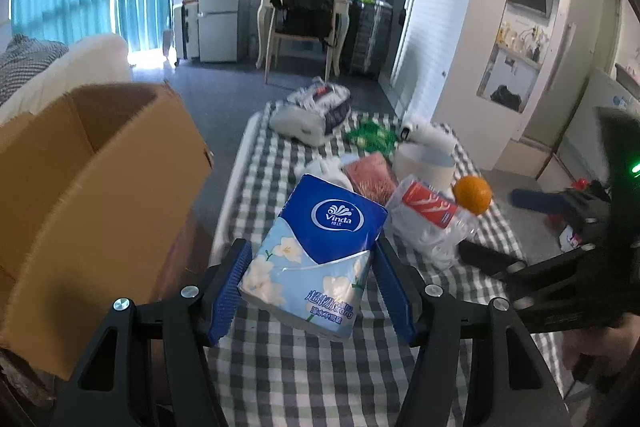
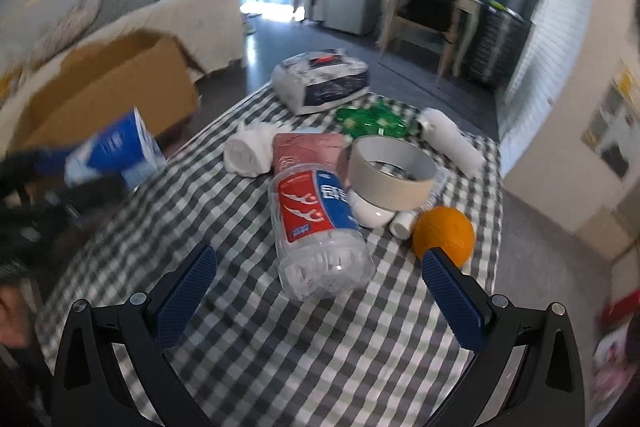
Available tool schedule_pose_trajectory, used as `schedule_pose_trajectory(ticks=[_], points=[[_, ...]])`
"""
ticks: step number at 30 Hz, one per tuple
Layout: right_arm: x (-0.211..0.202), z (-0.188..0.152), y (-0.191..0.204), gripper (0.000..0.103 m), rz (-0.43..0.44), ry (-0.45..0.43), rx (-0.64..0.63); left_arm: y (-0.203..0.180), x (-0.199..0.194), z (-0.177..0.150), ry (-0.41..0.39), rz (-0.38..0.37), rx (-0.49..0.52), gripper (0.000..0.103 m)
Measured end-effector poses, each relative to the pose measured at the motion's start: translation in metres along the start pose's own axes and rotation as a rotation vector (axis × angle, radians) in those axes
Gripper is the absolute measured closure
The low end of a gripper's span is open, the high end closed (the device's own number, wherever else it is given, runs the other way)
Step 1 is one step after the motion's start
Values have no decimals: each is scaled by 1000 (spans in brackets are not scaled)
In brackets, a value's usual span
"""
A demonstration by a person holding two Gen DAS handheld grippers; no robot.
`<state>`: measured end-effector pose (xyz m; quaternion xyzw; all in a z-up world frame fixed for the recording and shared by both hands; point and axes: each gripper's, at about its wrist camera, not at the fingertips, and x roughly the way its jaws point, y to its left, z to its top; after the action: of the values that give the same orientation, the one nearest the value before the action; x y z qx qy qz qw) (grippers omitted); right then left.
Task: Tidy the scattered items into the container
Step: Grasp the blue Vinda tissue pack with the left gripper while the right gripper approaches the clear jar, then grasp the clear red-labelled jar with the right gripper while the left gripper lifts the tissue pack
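Left wrist view: my left gripper clamps the soft, light tissue pack by its sides, lifted off the tabletop's left edge beside the cardboard box; my right gripper gapes empty.

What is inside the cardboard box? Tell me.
Only bare brown inner walls of the cardboard box show in the left wrist view. Its floor is hidden behind the near wall, so any contents cannot be seen.
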<state>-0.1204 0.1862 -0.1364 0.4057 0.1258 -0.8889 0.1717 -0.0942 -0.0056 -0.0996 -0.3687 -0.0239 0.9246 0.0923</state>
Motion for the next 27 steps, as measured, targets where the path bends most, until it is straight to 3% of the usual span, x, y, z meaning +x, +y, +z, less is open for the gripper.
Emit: schedule_pose_trajectory(ticks=[4,10,11,14,27], points=[[12,3,-1,0,66,15,-30,-1,-11,4,-22,-1,2,40],[37,7,-4,1,69,60,-72,-2,-20,5,-37,19,11,40],[41,7,-5,6,73,68,-67,-2,-21,4,-39,21,11,40],[52,6,-7,39,90,94,-52,-2,-24,4,-41,27,5,40],[66,3,-2,40,83,132,-86,-5,-27,3,-43,26,5,40]])
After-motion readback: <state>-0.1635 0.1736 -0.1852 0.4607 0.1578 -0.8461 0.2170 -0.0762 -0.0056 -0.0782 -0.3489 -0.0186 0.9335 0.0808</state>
